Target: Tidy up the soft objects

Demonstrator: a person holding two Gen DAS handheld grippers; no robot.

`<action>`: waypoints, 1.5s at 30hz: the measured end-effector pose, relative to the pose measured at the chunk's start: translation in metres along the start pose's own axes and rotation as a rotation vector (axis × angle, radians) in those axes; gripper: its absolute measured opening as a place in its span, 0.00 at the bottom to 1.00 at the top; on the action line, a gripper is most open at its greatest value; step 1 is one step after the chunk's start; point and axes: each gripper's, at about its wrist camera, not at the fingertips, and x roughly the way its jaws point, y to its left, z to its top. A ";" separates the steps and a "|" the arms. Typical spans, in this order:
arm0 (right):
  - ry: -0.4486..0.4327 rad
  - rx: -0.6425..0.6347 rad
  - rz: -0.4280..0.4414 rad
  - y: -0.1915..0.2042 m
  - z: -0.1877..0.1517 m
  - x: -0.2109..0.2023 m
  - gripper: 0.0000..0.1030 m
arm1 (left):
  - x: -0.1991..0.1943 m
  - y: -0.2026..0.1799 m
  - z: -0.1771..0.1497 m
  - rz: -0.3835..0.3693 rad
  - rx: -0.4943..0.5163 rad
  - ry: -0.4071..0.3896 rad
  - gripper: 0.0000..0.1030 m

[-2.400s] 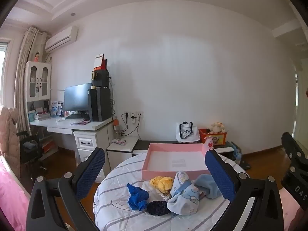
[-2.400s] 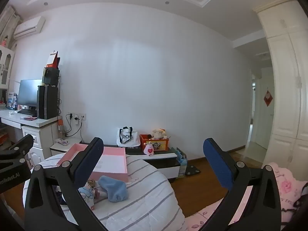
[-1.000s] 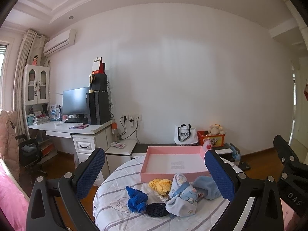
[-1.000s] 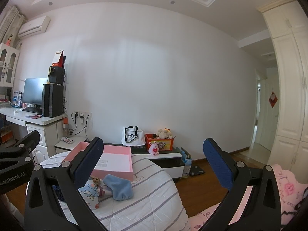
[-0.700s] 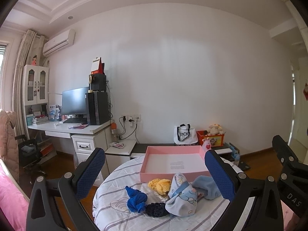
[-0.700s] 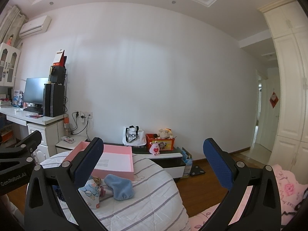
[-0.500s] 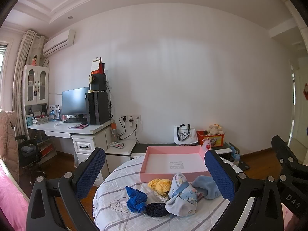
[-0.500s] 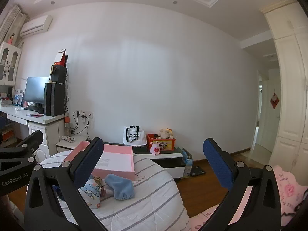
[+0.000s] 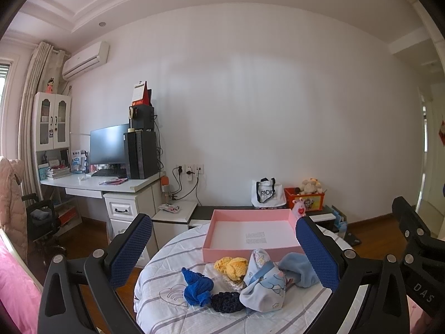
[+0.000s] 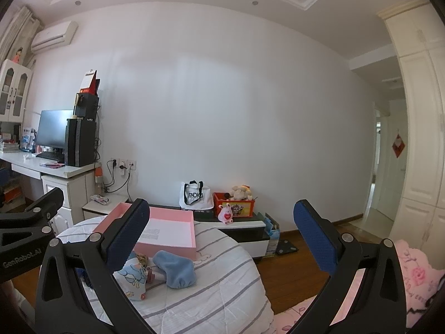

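Note:
An empty pink box (image 9: pixel 251 235) (image 10: pixel 167 229) sits at the far side of a round table with a striped white cloth (image 9: pixel 167 292) (image 10: pixel 222 286). In front of it lies a heap of soft items: a bright blue knit piece (image 9: pixel 198 286), a dark navy knit piece (image 9: pixel 225 301), a yellow knit piece (image 9: pixel 232 267), a pale cartoon-print cloth (image 9: pixel 264 286) (image 10: pixel 133 274) and a light blue fleece piece (image 9: pixel 297 268) (image 10: pixel 175 267). My left gripper (image 9: pixel 222 250) hangs open above and short of the heap. My right gripper (image 10: pixel 219 236) is open too, over the table's right side. Both hold nothing.
A white desk (image 9: pixel 111 186) with a monitor and computer tower stands at the left wall. A low cabinet (image 10: pixel 244 228) behind the table carries a white bag and a red toy box. Pink bedding (image 10: pixel 411 278) lies at the right, wooden floor (image 10: pixel 300 264) between.
Both views have crept slightly: the table and box sit a little further right in the right wrist view. Both grippers stay open and empty; the heap has not moved.

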 end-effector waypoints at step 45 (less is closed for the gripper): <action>0.008 -0.003 0.002 0.001 -0.001 0.000 1.00 | 0.002 0.002 -0.004 0.001 0.007 0.010 0.99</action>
